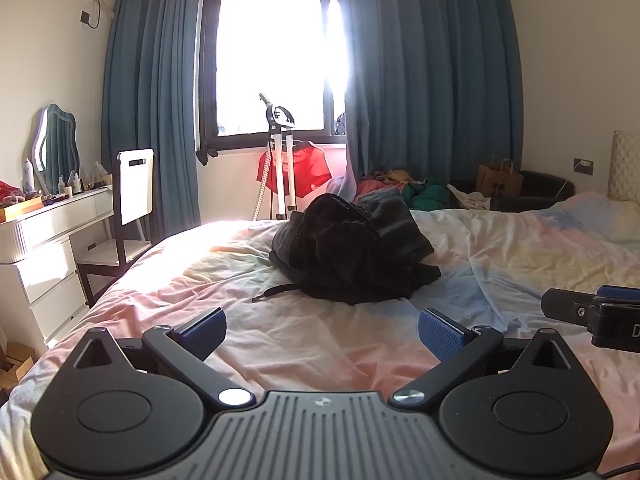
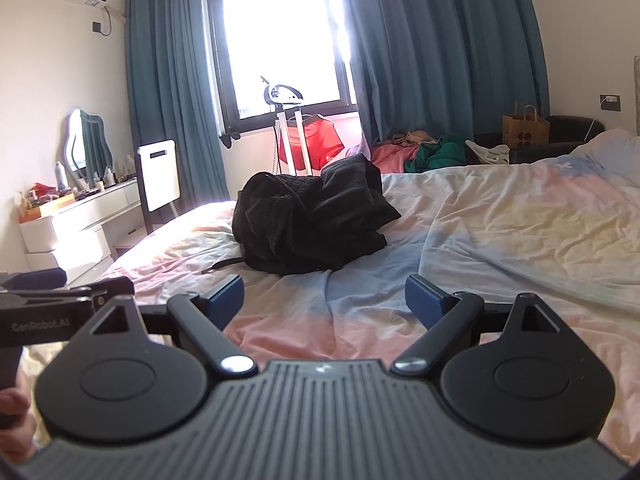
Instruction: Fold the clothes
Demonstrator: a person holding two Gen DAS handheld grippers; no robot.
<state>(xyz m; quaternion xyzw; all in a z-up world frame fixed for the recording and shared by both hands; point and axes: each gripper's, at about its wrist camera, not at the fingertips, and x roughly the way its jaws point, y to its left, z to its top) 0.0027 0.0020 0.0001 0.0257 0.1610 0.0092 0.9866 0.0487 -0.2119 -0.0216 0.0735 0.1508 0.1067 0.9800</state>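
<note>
Starting at my left, the risk I see is the black cord (image 1: 276,291) trailing out of the dark pile (image 1: 352,252) on the side of my left hand-held gripper (image 1: 322,330): if I catch only that cord, I would likely drag the heap across the bed (image 1: 160,288) rather than lift one piece. The pile itself is bunched, with what looks like more than one garment tangled together, so a bite into its middle could take several layers at once and leave me nothing to spread flat. The sheet is rumpled just ahead of both fingertips, and a low approach could pinch bedding along with the clothes. My left hand-held gripper is spread wide and empty, hovering above the sheet with the pile straight ahead and well apart. My right hand-held gripper (image 2: 324,300) is likewise wide open, holding nothing, touching nothing I can see; from it the pile lies ahead and a little to the left. The two tools sit close side by side, so they could knock together if both reach inward.
</note>
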